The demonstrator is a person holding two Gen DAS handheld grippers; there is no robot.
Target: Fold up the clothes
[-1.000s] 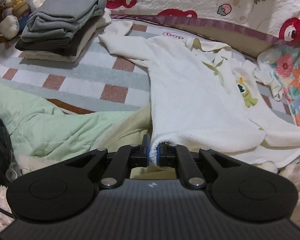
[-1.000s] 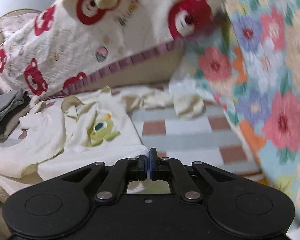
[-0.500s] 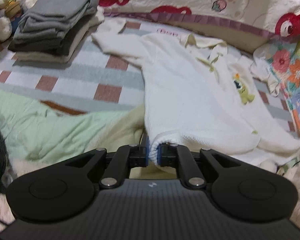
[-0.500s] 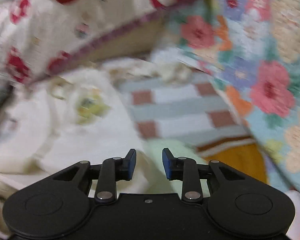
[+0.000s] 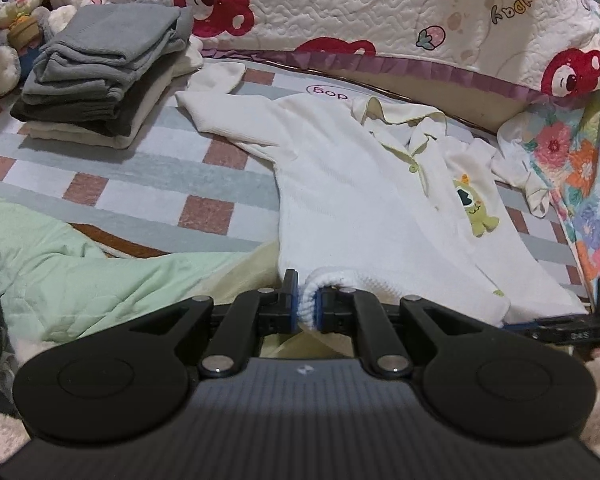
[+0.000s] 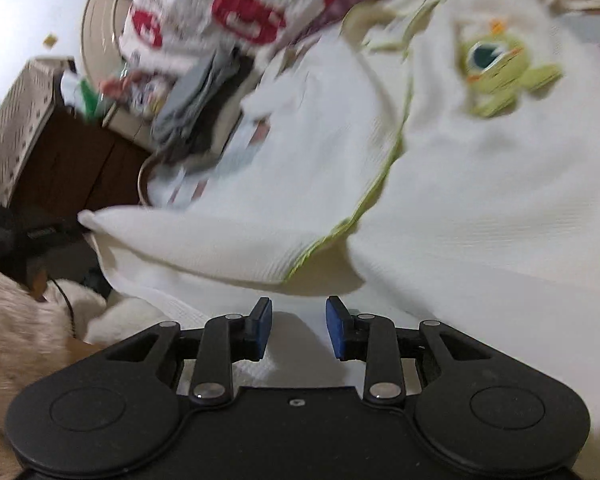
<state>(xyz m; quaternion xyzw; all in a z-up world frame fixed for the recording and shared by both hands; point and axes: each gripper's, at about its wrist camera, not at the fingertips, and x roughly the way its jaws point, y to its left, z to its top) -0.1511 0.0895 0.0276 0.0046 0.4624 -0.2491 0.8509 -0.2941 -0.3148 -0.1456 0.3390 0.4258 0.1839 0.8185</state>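
Spreading step. Left claw clamped on hem of white ribbed collared shirt. Right claw, just opened, empty; next, grip hem.

The shirt is creamy white with pale green trim and a green cartoon monster on its chest. The bed sheet is checked in grey, white and brick red. The quilt is white with red bears. The folded stack is grey over cream.
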